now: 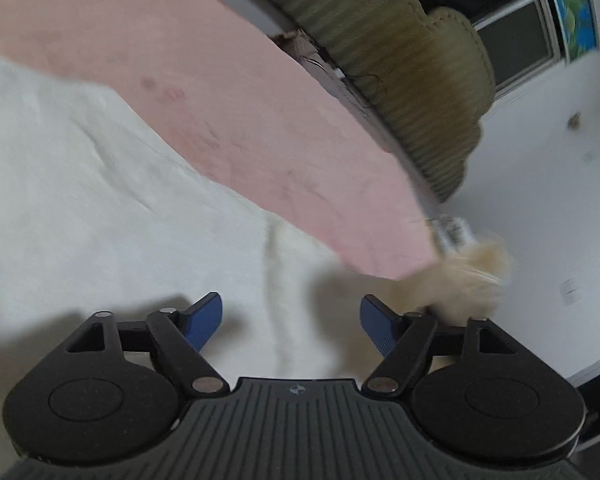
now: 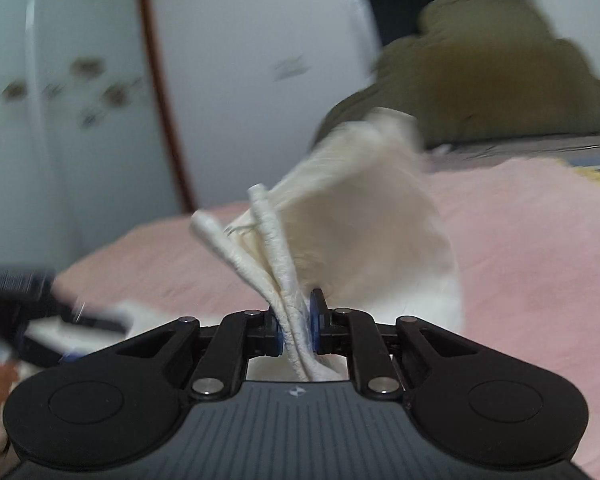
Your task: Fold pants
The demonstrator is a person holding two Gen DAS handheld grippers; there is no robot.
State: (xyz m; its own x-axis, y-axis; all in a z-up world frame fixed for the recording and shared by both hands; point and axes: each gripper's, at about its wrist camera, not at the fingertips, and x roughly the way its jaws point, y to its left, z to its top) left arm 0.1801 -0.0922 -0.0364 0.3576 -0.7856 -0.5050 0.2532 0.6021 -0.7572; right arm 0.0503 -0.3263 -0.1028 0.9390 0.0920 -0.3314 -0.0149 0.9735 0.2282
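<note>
Up front, cream fuzzy pants bunched, pinched by right gripper.

Fuzzy cream cloth pants

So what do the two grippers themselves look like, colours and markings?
Both look identical. The left gripper and right gripper have matte black linkage arms with silver pivot pins, blue textured finger pads, two rounded black housings with a faint oval recess, and a dark grey ribbed centre plate carrying a small pale logo. No cables or sleeves show.
</note>
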